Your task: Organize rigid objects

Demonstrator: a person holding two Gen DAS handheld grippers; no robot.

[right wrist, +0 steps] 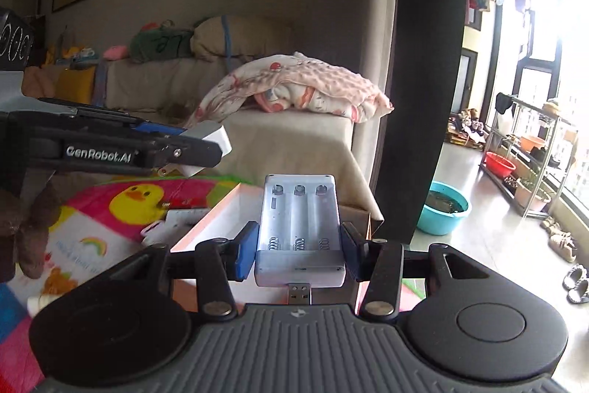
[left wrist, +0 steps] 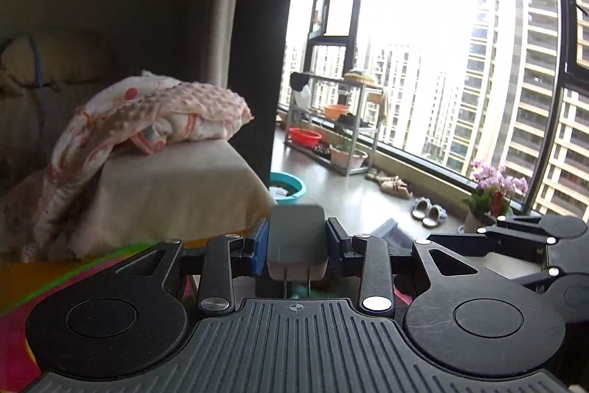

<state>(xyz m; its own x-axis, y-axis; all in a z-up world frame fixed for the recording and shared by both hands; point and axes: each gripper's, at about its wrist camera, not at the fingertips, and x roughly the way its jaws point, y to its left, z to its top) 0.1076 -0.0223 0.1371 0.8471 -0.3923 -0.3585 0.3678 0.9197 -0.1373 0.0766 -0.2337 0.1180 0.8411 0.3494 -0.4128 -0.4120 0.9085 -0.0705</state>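
Matt grey plastic charger [left wrist: 296, 240]; translucent white plastic battery case [right wrist: 299, 231].

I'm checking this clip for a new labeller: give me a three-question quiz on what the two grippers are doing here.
1. True or false: the left gripper is empty.
2. What does the right gripper hold? A) a cup B) a white battery charger C) a spoon
3. Fill in: the charger's three battery slots are ____.

Key: 1 false, it clamps a grey plug adapter, prongs towards the camera. 2 B. 3 empty; springs show, and its USB plug points at the camera.
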